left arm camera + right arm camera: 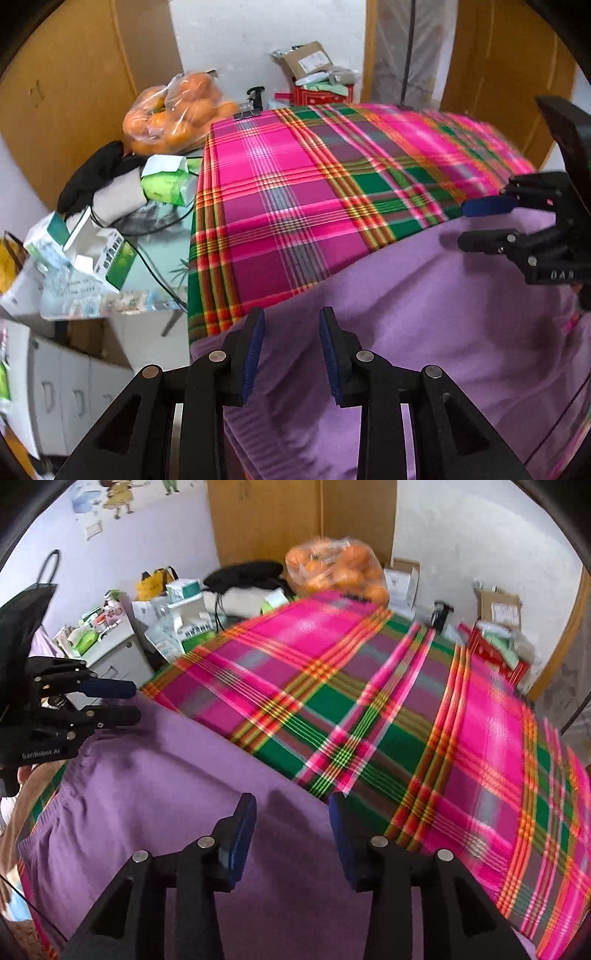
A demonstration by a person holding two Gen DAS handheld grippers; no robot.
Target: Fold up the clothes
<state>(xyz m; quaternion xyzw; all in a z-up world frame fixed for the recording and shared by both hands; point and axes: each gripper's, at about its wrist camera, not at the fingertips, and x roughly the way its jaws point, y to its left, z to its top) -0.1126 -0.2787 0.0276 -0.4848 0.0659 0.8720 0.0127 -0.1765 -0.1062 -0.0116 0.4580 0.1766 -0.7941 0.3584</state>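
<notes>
Both the left gripper point(291, 350) and right gripper point(291, 834) hovered spread apart, empty, over a purple garment point(424, 332) on a plaid cloth point(295, 192).

A pink-and-green plaid cloth point(424, 709) covers the work surface — a purple garment point(155, 797) lies spread across its near side.

Both wrist cameras look forward from close above the purple garment point(424, 332) on the plaid cloth point(406, 709); the left faces the wall, the right angles leftward, sharing the bag of oranges point(177, 110).
</notes>
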